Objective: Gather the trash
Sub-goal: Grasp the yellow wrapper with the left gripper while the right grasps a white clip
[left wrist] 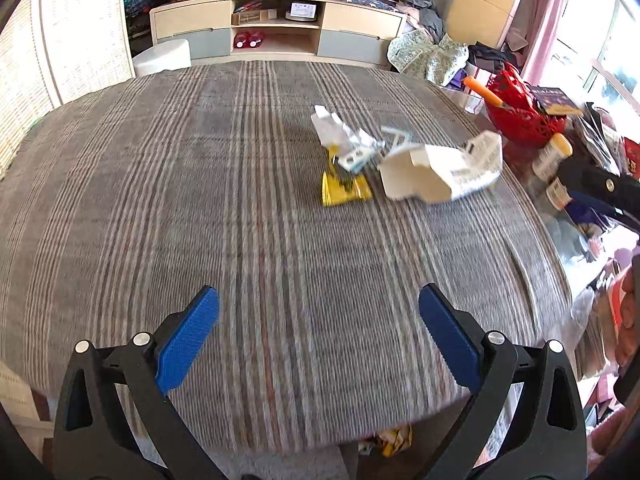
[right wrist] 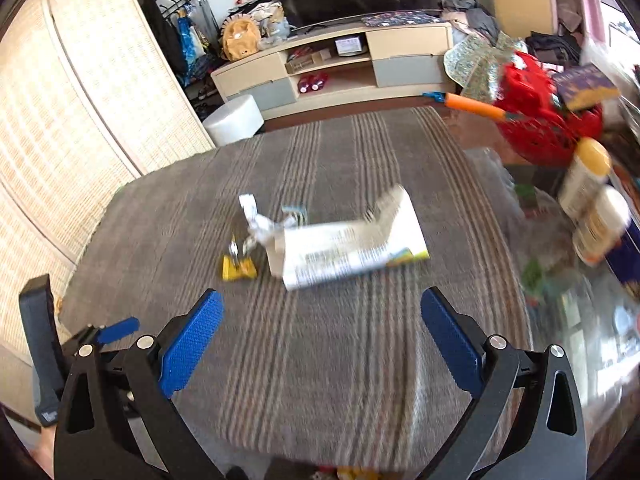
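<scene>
Trash lies on a striped grey tablecloth. A flattened white printed carton lies next to crumpled white paper and a yellow wrapper. My left gripper is open and empty, well short of the trash, near the table's front edge. My right gripper is open and empty, a short way in front of the carton. The left gripper also shows at the left edge of the right wrist view.
A red basket with an orange-handled tool stands at the table's right. Two jars and clutter sit on the glass part at right. A white stool and TV cabinet stand beyond. Something yellow lies on the floor under the table edge.
</scene>
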